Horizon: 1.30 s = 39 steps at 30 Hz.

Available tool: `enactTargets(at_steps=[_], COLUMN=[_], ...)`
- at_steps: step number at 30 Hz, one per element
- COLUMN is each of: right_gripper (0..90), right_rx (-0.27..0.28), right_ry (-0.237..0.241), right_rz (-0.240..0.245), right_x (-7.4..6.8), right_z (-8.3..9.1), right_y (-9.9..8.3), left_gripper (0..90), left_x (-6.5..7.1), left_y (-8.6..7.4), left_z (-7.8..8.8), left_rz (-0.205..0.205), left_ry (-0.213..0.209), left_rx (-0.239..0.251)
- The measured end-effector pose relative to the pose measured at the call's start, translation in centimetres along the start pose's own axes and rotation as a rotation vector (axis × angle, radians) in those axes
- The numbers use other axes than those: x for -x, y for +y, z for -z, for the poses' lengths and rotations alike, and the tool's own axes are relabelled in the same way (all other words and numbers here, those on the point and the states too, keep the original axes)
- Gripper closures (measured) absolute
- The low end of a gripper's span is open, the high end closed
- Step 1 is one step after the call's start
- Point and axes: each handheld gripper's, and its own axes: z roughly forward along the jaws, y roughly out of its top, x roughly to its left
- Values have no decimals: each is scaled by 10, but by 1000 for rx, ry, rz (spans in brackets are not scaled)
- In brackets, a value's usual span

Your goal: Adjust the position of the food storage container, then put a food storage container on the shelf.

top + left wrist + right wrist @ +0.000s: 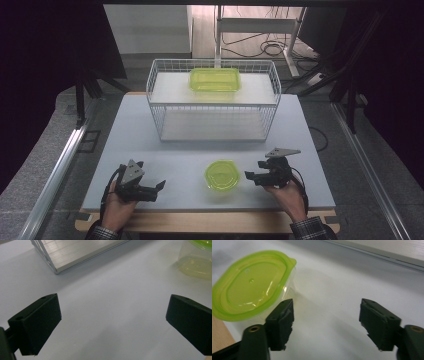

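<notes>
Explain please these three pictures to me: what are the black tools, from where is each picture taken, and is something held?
A person sits at a table and holds a hand tool with two jaws in each hand: the left gripper and the right gripper. The high view looks down from above. Each other picture comes from a camera on one gripper, looking along its black jaws. On the table stand a wire basket, with a green box on top, and a small round tub with a green lid. Both grippers are open; nothing is held.
</notes>
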Motion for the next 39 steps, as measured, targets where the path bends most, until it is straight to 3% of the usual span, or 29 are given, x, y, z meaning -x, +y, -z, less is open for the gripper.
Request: enactTargets(at_steps=[11,17,27,33,39], right_gripper=[147,132,372,488,561], right_rx=[7,-7,1,-25,-67], right_ry=[34,83,152,214,236], right_rz=[-22,-76,-103,-151,-183], right_x=[-5,-11,-14,-12,-10], right_z=[2,3,-5,-14,-27], right_y=[7,14,26,30,31], left_gripper=[0,0,0,0,0], left_x=[0,0,0,-1,-1], left_y=[0,0,0,0,0], left_z=[0,0,0,1,1], left_rz=[-5,-6,-5,0,0], left_ry=[-1,2,12,18,18], left_rx=[2,4,6,7,5])
